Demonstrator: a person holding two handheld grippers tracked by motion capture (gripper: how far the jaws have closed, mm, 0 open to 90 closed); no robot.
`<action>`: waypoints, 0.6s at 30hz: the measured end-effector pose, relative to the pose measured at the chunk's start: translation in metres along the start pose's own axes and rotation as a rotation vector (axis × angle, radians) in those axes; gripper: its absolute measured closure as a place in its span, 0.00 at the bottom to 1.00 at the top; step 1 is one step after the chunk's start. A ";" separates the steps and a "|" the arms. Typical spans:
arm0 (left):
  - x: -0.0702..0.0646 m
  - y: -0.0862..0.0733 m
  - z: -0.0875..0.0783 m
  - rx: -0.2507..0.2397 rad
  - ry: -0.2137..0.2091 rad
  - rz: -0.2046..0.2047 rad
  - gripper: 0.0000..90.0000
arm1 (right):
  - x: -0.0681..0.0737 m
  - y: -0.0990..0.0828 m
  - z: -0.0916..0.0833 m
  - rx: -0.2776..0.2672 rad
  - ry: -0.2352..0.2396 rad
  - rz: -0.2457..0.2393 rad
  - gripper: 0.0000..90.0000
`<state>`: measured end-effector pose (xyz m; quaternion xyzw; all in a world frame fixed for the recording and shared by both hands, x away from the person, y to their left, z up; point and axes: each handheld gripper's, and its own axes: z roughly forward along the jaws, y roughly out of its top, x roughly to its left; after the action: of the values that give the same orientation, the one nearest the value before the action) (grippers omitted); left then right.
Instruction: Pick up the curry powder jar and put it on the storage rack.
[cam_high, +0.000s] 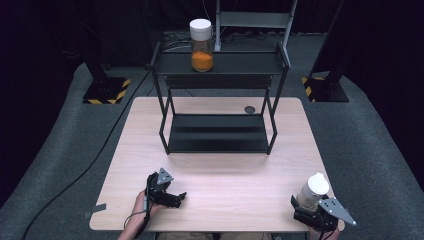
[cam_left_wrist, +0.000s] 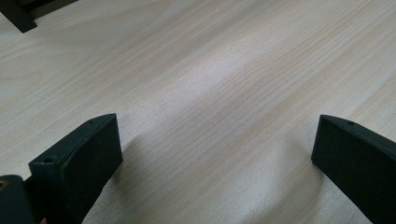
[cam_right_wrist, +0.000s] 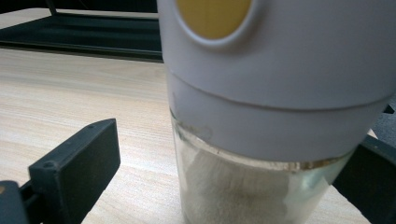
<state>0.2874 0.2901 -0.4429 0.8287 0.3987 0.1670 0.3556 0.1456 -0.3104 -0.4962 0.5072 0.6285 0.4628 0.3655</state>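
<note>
A jar of pale powder (cam_high: 311, 192) with a white lid stood at the bench's (cam_high: 220, 195) near right corner, between the jaws of the right claw (cam_high: 306, 206). In the right gripper view one jaw stood clear of the glass and the other sat close against it, so no grip was made. If closed off-centre, the jar could be tipped or pushed over the nearby edge. The left claw (cam_high: 175, 197) was held apart and empty over bare wood. A jar of orange powder (cam_high: 202, 46) stood on the rack's (cam_high: 220, 75) top shelf.
</note>
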 end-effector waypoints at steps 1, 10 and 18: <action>-0.001 0.000 0.000 -0.001 0.002 0.000 0.01 | 0.000 0.000 0.000 -0.001 0.000 0.001 0.00; 0.000 0.001 0.001 0.001 0.007 0.000 0.00 | 0.000 -0.001 0.000 -0.003 -0.002 0.002 0.00; 0.002 0.001 0.002 0.000 0.000 0.006 0.00 | 0.001 -0.001 0.000 -0.004 -0.005 0.004 0.00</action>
<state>0.2898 0.2902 -0.4432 0.8300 0.3961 0.1682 0.3549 0.1450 -0.3098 -0.4969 0.5088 0.6257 0.4634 0.3672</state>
